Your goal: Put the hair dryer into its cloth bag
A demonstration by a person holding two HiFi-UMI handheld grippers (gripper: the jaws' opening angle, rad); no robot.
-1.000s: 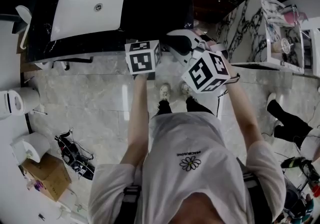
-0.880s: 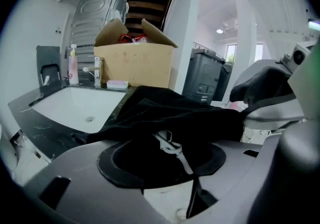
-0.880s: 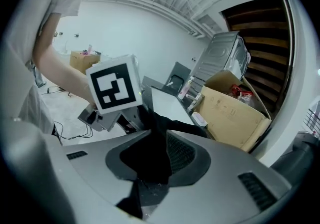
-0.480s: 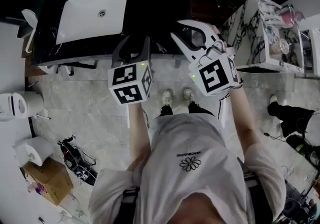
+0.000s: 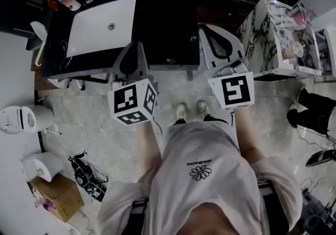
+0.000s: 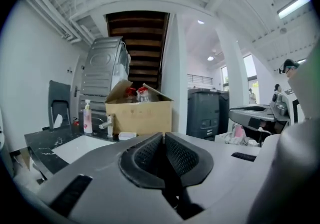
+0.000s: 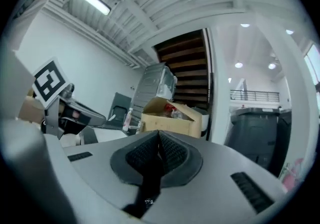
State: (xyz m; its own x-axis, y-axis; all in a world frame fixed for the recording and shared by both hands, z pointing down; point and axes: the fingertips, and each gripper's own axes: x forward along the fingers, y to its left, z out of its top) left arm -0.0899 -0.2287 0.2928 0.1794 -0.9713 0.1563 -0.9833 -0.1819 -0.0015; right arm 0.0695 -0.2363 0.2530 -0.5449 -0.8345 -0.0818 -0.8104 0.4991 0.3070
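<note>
No hair dryer or cloth bag shows in any view. In the head view my left gripper (image 5: 136, 46) is held up over the front edge of the black counter (image 5: 168, 23), its marker cube toward me. My right gripper (image 5: 206, 31) is raised beside it, over the counter's right end. In the left gripper view the left gripper (image 6: 163, 135) has its jaws closing, the pads meeting with nothing between them. In the right gripper view the right gripper (image 7: 159, 133) is likewise closing, pads together and empty. Both point about level across the room.
A white sink (image 5: 102, 26) is set in the counter, with a soap bottle (image 6: 88, 117) and a tap behind it. An open cardboard box (image 6: 138, 113) stands at the back. A marble-patterned cabinet (image 5: 268, 29) is at the right, and a toilet paper roll and cardboard box lie on the floor at the left.
Both grippers have risen and swung up from pointing downward to about level. Half a second ago both pairs of jaws stood apart; now both are together.
</note>
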